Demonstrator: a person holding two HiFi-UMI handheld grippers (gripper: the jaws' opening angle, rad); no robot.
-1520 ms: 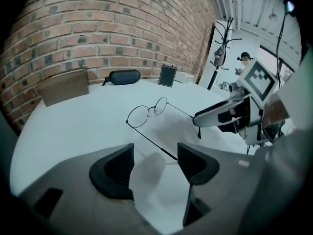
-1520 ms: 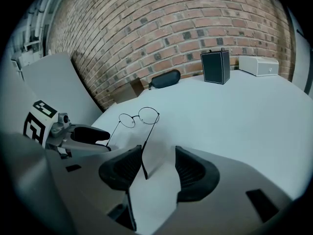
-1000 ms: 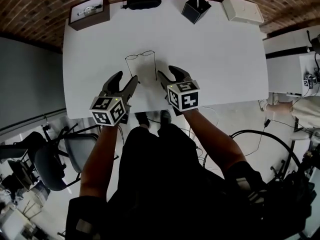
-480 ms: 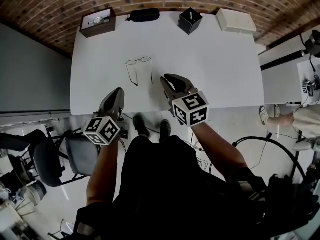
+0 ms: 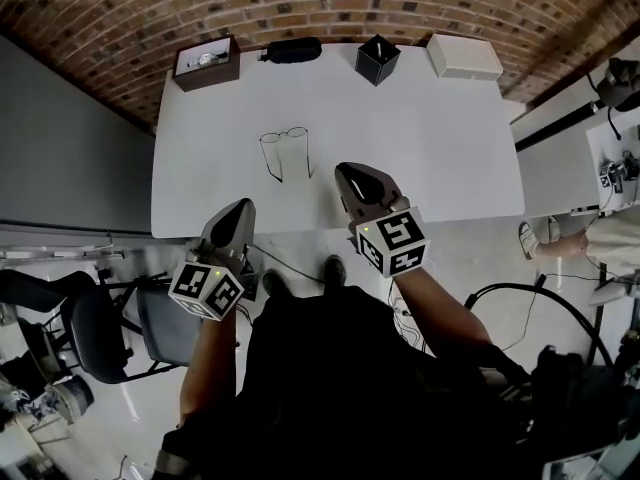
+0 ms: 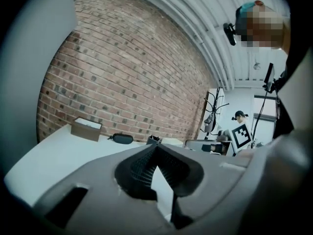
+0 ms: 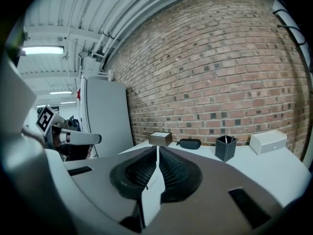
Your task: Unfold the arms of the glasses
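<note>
White table (image 5: pixel 430 138), unfolded glasses (image 5: pixel 295 134), pen (image 5: pixel 379 47) in black cube holder (image 5: pixel 376 62)

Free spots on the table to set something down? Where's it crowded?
Free: the white table's right half, between the thin wire-rimmed glasses and the right edge. Also the strip left of the glasses. Crowded: the far edge, lined by a brown open box, black oval case, black square cup and white rectangular box.

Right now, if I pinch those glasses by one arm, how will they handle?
The glasses look thin-wired, so probably very light and easily bent. With both arms splayed open on the table, they would likely pivot or slide if pushed.
</note>
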